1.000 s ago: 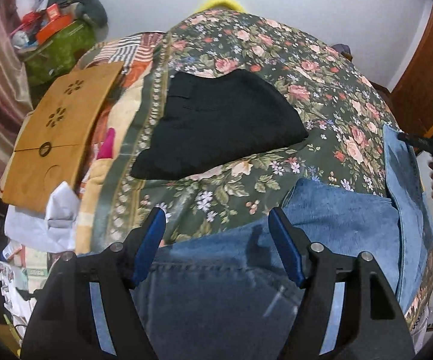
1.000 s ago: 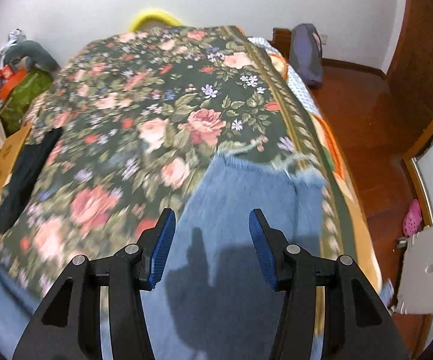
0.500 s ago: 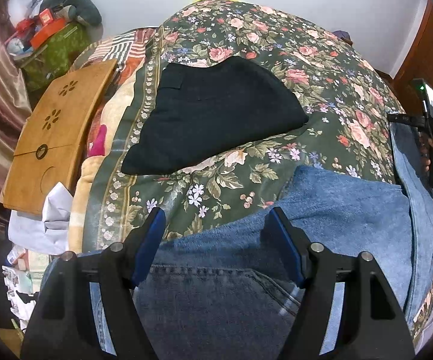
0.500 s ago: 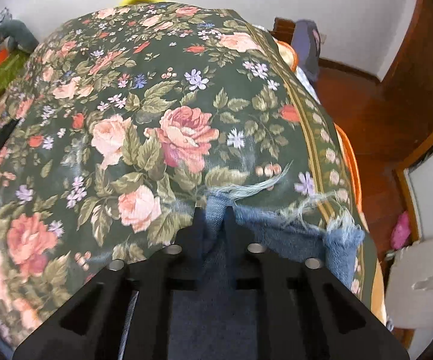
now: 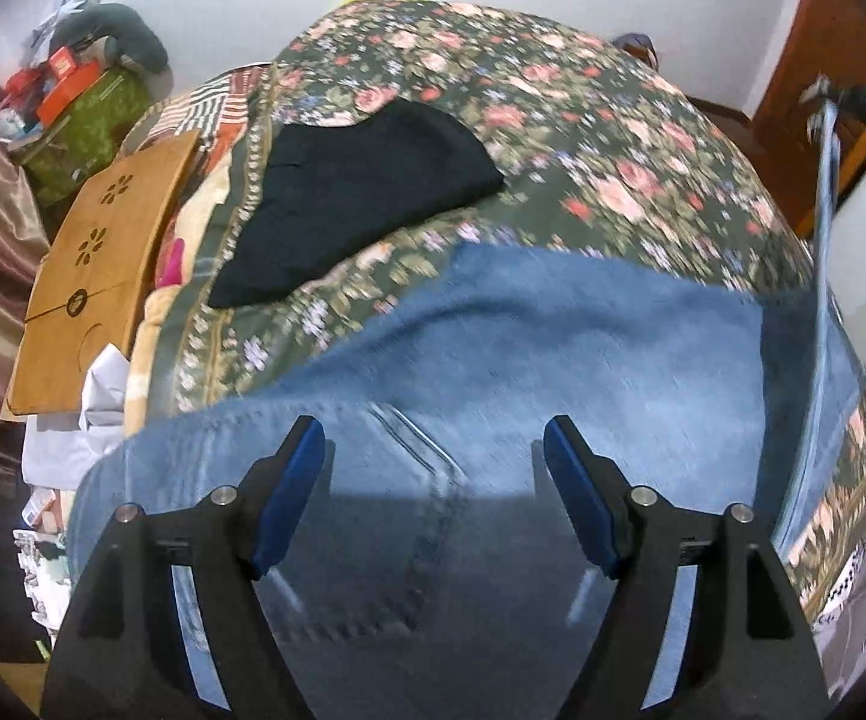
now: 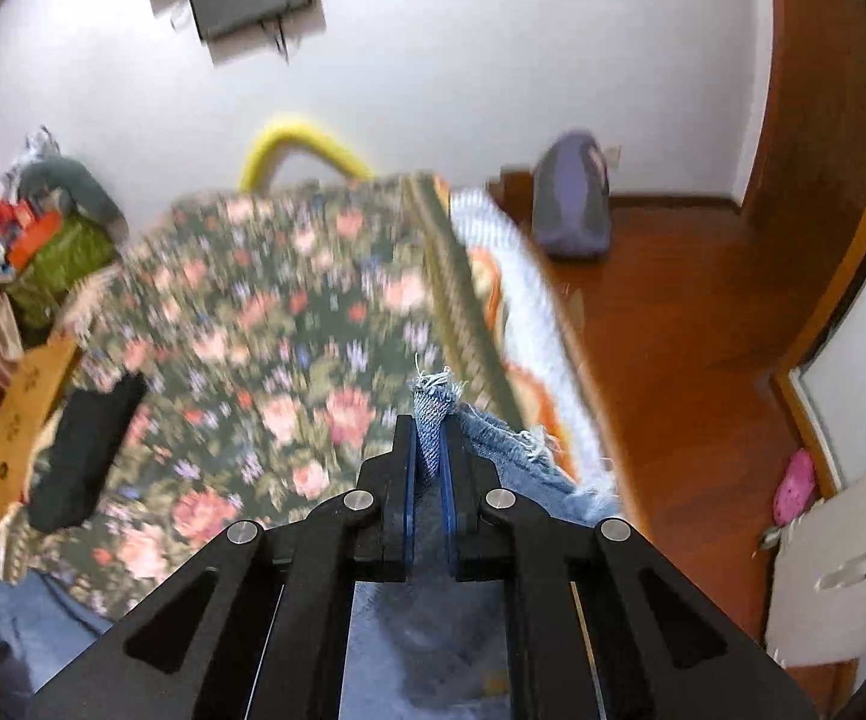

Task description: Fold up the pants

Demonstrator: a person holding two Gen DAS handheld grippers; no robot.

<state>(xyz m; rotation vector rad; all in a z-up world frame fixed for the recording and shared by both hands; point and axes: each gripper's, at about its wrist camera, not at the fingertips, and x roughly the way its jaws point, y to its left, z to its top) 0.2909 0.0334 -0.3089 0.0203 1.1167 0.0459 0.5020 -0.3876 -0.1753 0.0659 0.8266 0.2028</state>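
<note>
Blue jeans [image 5: 553, 348] lie across the near part of a floral bedspread [image 5: 553, 120]. My left gripper [image 5: 433, 462] is open and hovers over the seat of the jeans near a back pocket. My right gripper [image 6: 428, 450] is shut on the frayed hem [image 6: 433, 402] of a jeans leg and holds it lifted above the bed. In the left wrist view that leg [image 5: 823, 228] hangs as a thin raised strip at the far right.
A folded black garment [image 5: 348, 192] lies on the bedspread further back. A wooden board [image 5: 96, 276] leans at the bed's left side, with clutter behind it. A wooden floor [image 6: 673, 330] and a purple bag [image 6: 571, 204] are to the right of the bed.
My right gripper closed on the frayed hem and lifted it up off the bed. My left gripper moved forward over the jeans seat and stayed open.
</note>
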